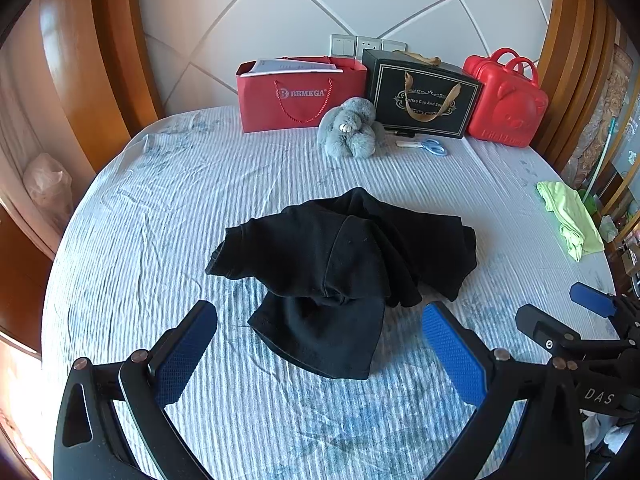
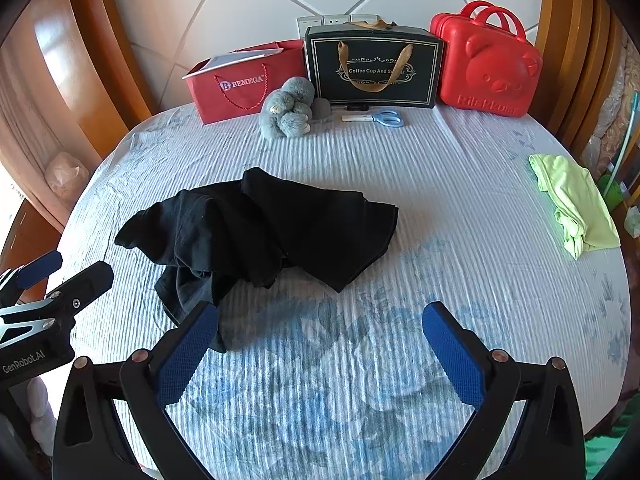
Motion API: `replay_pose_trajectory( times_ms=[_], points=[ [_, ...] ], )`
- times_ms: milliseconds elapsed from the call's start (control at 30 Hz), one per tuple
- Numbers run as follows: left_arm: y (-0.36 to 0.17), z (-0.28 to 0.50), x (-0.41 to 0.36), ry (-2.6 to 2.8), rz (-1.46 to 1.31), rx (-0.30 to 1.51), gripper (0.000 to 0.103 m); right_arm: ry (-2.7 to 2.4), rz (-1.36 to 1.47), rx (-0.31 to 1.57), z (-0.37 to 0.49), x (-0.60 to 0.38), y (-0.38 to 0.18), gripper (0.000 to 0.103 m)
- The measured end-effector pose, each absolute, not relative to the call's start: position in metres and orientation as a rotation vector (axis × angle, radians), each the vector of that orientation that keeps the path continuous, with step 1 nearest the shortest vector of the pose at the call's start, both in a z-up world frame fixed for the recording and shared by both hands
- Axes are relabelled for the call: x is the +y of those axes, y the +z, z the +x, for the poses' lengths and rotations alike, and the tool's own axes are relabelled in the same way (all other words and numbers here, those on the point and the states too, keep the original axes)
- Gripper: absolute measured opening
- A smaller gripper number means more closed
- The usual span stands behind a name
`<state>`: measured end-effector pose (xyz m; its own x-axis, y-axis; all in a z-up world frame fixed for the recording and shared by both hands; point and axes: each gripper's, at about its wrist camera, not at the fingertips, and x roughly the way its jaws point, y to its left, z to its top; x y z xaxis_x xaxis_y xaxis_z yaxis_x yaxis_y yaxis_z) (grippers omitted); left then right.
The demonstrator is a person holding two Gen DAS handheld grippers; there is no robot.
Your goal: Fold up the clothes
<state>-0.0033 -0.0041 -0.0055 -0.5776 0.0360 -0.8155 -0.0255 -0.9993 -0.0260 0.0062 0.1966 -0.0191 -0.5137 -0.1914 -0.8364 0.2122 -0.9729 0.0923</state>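
Black and crumpled, the garment lies on the striped bedsheet just ahead of my left tongs and ahead-left of my right tongs, both spread wide and holding nothing, hovering side by side.

A: The crumpled garment mid-frame is plain black; the bedsheet is white, ribbed, with faded blue flowers.

B: Upper right, a red case; right edge, a lime-green cloth. Gripper pads are blue.
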Motion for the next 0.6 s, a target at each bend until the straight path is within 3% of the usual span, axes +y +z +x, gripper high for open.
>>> replay_pose_trajectory(
  times_ms=[233,400,500,533,567,600],
  points=[
    [-0.010,-0.008,-0.011,2.755,-1.412,-0.042,0.103,-2.570,1.353,0.018,0.005,0.198,-0.017,0.103],
    [-0.019,-0.018,-0.026,2.773,-1.366,-0.101,0.103,-2.655,1.121,-0.059,0.010,0.202,0.001,0.103],
    [-0.033,-0.031,-0.037,2.756,-1.401,-0.134,0.097,-2.578,1.173,-0.064,-0.008,0.194,-0.011,0.102],
    [-0.040,-0.036,-0.040,2.742,-1.422,-0.141,0.096,-2.546,1.217,-0.062,-0.015,0.192,-0.019,0.089],
    [-0.046,-0.041,-0.042,2.730,-1.441,-0.144,0.092,-2.531,1.250,-0.049,-0.022,0.189,-0.027,0.061],
    [-0.053,-0.046,-0.044,2.722,-1.458,-0.140,0.077,-2.518,1.281,-0.029,-0.028,0.186,-0.036,0.049]
  ],
)
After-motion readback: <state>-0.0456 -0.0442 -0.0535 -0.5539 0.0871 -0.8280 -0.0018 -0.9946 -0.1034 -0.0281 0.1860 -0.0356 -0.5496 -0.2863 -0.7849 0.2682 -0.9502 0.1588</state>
